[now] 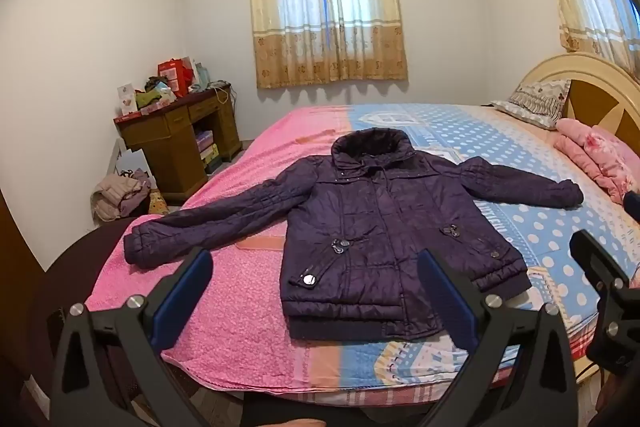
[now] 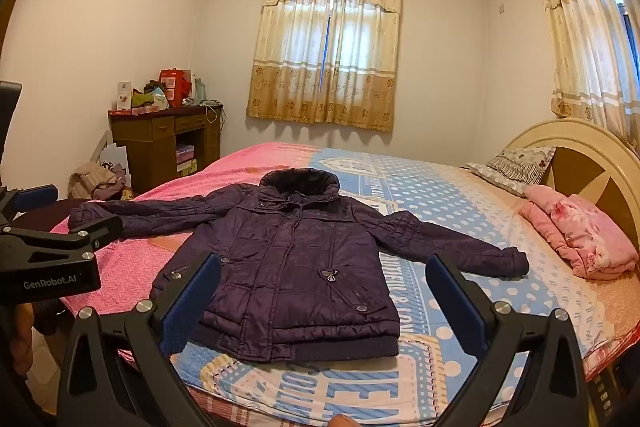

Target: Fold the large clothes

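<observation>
A dark purple quilted jacket (image 1: 372, 223) lies flat, front up, on the bed (image 1: 248, 327), both sleeves spread out to the sides and the collar away from me. It also shows in the right wrist view (image 2: 296, 267). My left gripper (image 1: 316, 303) is open and empty, held above the foot of the bed just short of the jacket's hem. My right gripper (image 2: 322, 307) is open and empty, also just short of the hem. The right gripper's body shows at the right edge of the left wrist view (image 1: 604, 291); the left gripper's body shows at the left of the right wrist view (image 2: 48, 259).
The bed has a pink towel cover (image 1: 224, 211) on the left and a blue dotted sheet (image 1: 520, 163) on the right. A folded pink garment (image 2: 580, 239) and a pillow (image 2: 516, 167) lie by the headboard (image 2: 592, 163). A cluttered wooden desk (image 1: 180, 139) stands in the left corner.
</observation>
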{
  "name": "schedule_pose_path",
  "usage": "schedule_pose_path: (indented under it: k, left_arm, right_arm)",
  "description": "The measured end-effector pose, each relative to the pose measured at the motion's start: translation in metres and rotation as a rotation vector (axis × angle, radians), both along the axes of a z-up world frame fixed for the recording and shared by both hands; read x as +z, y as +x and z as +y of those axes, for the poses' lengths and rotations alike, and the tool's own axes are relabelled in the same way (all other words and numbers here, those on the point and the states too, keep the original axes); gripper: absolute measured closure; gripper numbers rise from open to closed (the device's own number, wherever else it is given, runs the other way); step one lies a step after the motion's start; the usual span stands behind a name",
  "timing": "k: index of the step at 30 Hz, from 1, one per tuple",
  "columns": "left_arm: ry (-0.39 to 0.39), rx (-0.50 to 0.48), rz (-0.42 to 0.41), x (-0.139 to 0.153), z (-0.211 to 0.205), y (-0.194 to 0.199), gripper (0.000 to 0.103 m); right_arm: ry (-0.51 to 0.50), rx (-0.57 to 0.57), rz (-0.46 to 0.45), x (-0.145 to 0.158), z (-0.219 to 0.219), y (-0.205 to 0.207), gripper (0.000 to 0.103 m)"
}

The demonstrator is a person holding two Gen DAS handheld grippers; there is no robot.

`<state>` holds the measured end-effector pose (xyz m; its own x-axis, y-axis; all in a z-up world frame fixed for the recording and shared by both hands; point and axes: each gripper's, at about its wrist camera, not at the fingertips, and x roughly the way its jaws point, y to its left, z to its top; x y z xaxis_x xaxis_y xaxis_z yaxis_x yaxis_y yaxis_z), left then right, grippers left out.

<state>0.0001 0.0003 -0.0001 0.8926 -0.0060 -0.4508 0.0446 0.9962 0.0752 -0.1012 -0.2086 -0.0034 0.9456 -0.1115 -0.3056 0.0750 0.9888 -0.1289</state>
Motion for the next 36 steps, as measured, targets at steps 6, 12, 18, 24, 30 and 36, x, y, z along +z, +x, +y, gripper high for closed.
schedule_pose_path:
  k: [6,12,18,24,30,36]
  left_arm:
    - [0.006,0.0,0.011,0.0002,0.0001,0.0003,0.0]
    - [0.009,0.004,0.011,0.0008,0.0008,0.001,0.0]
    - [0.009,0.005,0.009,0.0047,-0.0007,0.0007,0.0]
    - [0.005,0.006,0.007,0.0041,-0.0003,0.0002,0.0]
    - [0.003,0.006,0.006,0.0035,-0.001,0.0002,0.0]
    - [0.003,0.005,0.007,0.0041,-0.0016,-0.0004,0.0]
  right_arm:
    - [-0.005,0.0,0.003,-0.0003,-0.0005,-0.0004,0.001]
    - [-0.002,-0.001,0.005,-0.0007,0.0,-0.0013,0.001]
    - [-0.002,-0.001,0.006,-0.0001,-0.003,-0.0021,0.001]
    - [-0.003,-0.001,0.007,-0.0006,-0.0035,-0.0022,0.001]
    - [-0.002,-0.001,0.009,-0.0017,-0.0063,-0.0037,0.001]
    - [-0.004,-0.002,0.014,-0.006,-0.0051,-0.0034,0.001]
